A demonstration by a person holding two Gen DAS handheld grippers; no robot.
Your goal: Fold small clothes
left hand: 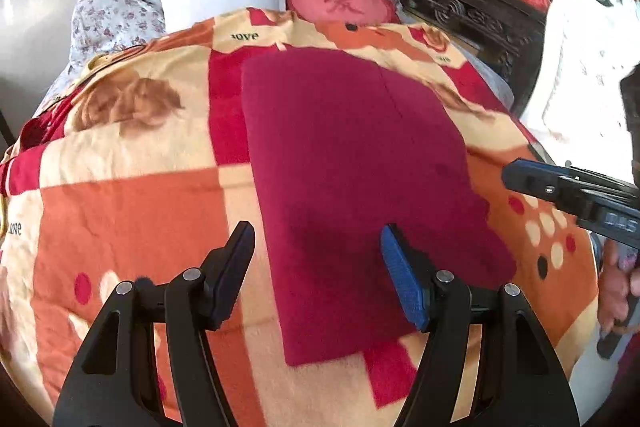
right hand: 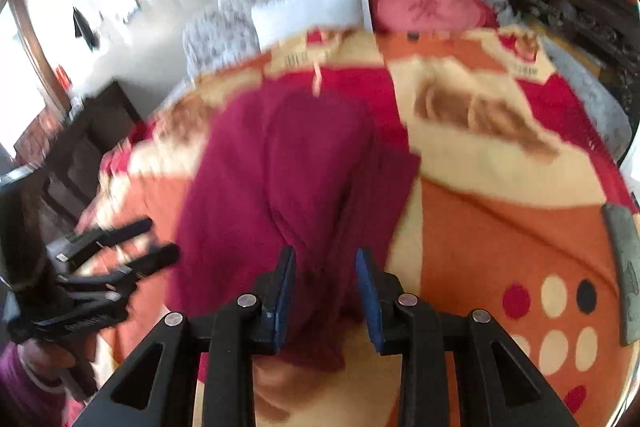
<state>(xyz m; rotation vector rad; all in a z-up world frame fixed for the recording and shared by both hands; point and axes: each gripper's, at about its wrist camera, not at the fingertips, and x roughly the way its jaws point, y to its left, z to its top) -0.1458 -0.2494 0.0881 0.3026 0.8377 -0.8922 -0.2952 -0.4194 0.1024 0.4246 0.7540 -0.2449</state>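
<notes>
The crimson garment (left hand: 352, 187) lies flat, partly folded, on the patterned blanket (left hand: 132, 211); the left gripper (left hand: 318, 275) hovers open over its near edge, holding nothing; the right gripper (right hand: 325, 297), also spread, seems empty, though blur obscures this; a shallow pinch could snag the blanket too, dragging the fold crooked.

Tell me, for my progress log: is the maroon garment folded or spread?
Folded: the maroon garment lies flat as a neat rectangle on the blanket.
</notes>
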